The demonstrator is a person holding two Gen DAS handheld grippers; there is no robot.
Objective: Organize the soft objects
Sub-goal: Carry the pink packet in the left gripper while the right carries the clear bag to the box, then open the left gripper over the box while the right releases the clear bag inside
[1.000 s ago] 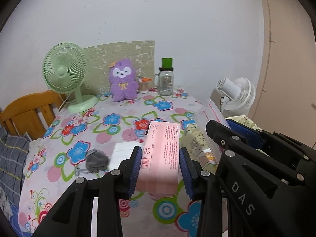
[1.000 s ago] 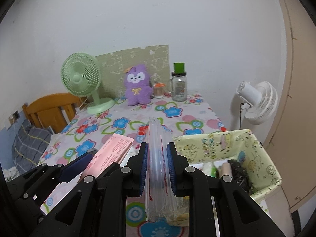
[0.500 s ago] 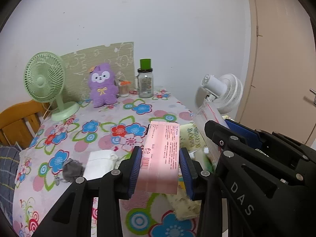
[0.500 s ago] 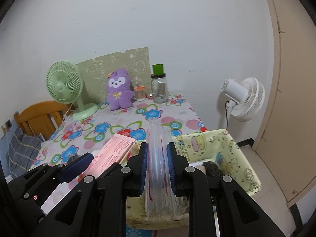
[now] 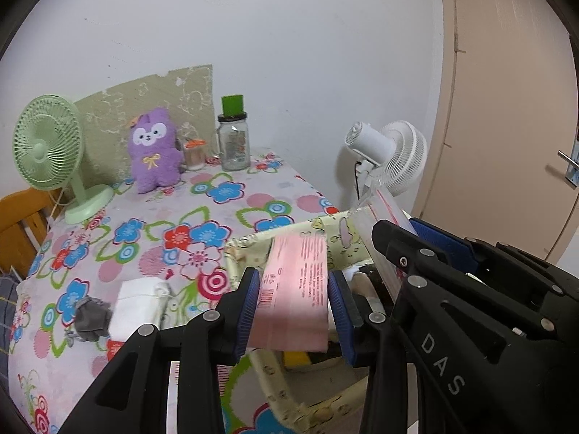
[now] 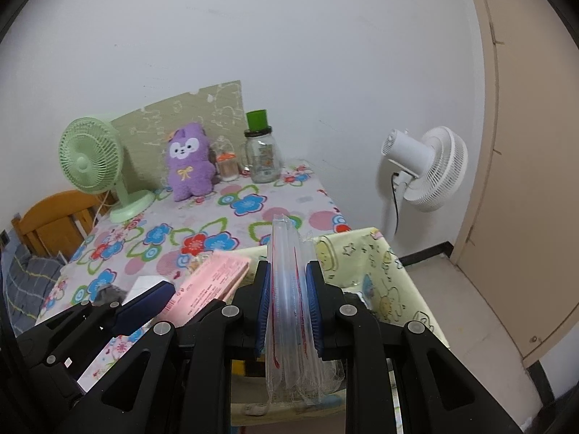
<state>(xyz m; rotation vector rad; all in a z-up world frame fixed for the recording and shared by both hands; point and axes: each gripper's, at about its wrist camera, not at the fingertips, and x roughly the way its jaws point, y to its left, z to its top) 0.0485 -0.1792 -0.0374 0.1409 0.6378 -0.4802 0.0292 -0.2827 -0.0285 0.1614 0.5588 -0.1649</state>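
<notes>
My left gripper [image 5: 295, 289] is shut on a flat pink packet [image 5: 296, 289] and holds it over the yellow cartoon-print fabric bin [image 5: 249, 249]. My right gripper [image 6: 288, 289] is shut on a clear plastic bag pack with red print [image 6: 289, 289], held upright over the same bin [image 6: 380, 271]. The pink packet also shows in the right wrist view [image 6: 210, 285]. A white folded cloth [image 5: 137, 302] and a grey cloth [image 5: 92, 316] lie on the floral table [image 5: 202, 217]. A purple plush toy [image 5: 153, 150] stands at the back.
A green desk fan [image 5: 47, 152], a glass jar with a green lid [image 5: 234, 137] and a small jar [image 5: 194, 153] stand at the table's back. A white floor fan [image 6: 427, 170] stands right of the table. A door [image 5: 506, 108] is at the right, a wooden chair [image 6: 54, 224] at the left.
Both grippers have moved right, from over the table to over the fabric bin, each still holding its item.
</notes>
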